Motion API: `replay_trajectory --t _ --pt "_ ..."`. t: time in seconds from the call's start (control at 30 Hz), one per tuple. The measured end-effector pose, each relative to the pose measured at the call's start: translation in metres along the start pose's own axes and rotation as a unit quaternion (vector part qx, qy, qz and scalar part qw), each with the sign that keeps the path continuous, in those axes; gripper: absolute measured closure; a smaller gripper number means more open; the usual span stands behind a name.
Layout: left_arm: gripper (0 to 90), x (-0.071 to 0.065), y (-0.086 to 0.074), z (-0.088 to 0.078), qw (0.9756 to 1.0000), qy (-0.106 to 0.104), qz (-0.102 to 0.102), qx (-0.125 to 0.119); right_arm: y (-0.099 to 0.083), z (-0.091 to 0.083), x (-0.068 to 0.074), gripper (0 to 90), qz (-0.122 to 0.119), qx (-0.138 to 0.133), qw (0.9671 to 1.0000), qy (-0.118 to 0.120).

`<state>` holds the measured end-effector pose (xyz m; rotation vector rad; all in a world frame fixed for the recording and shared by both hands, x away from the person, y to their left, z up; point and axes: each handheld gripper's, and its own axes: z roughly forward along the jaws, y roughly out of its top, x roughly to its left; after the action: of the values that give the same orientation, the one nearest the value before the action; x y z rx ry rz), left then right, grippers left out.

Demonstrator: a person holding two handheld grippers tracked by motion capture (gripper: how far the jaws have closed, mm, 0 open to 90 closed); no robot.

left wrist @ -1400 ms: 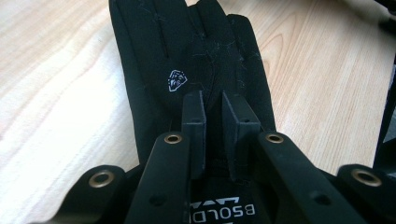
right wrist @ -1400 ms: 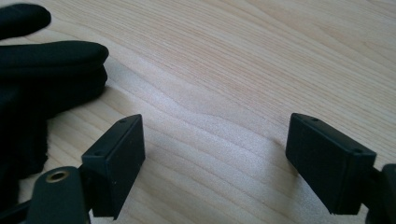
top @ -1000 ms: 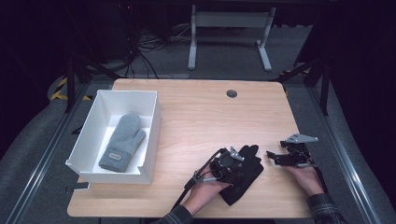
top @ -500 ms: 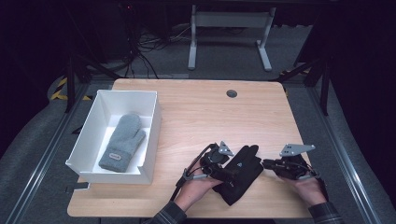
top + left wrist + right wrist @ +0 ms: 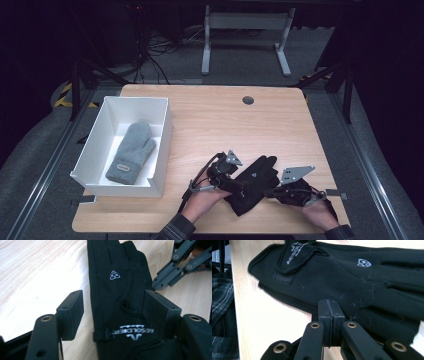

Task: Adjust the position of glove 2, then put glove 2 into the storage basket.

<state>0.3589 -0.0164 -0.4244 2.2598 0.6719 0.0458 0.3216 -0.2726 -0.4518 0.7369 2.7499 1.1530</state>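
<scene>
Right gripper view shows right gripper [image 5: 329, 315] pinching glove [image 5: 352, 272] edge

A grey mitten [image 5: 130, 152] lies in a white box [image 5: 162, 137] on the table [image 5: 215, 115].

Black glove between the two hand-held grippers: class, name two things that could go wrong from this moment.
1. The right hand-held gripper has shut at the black glove's edge, with pads meeting; it may hold little or no fabric, so the glove could slip free on lifting.
2. The left hand-held gripper straddles the glove with its jaws open, not pressing. If only one side lifts, the glove may drag across the table or sag short of the white box.
</scene>
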Motion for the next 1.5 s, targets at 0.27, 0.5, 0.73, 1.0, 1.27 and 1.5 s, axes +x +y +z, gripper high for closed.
replay_trajectory --t 0.27,0.5,0.73,1.0,1.27,1.5 --pt "30.1 0.019 0.001 -0.003 0.9998 0.0 0.02 -0.01 0.02 0.024 0.004 90.0 -0.027 0.008 0.9996 0.008" --pt "19.9 0.026 0.009 0.015 0.9978 -0.018 0.063 0.012 0.016 -0.001 -0.003 61.1 -0.009 -0.033 0.999 -0.03" --pt "16.4 0.023 0.005 0.038 0.9952 -0.015 0.073 0.063 0.003 -0.019 -0.028 35.7 0.035 -0.051 0.9927 -0.103" --pt "19.2 0.024 0.001 0.042 0.9952 -0.024 0.073 0.062 -0.006 -0.024 -0.046 31.7 0.054 -0.052 0.9865 -0.146" --pt "50.1 0.019 0.002 0.038 0.992 -0.052 0.089 0.072 -0.014 -0.03 -0.058 28.9 0.078 -0.057 0.9773 -0.188" --pt "68.6 0.016 0.007 0.033 0.9929 -0.062 0.061 0.082 -0.02 -0.03 -0.066 27.0 0.098 -0.051 0.972 -0.207"
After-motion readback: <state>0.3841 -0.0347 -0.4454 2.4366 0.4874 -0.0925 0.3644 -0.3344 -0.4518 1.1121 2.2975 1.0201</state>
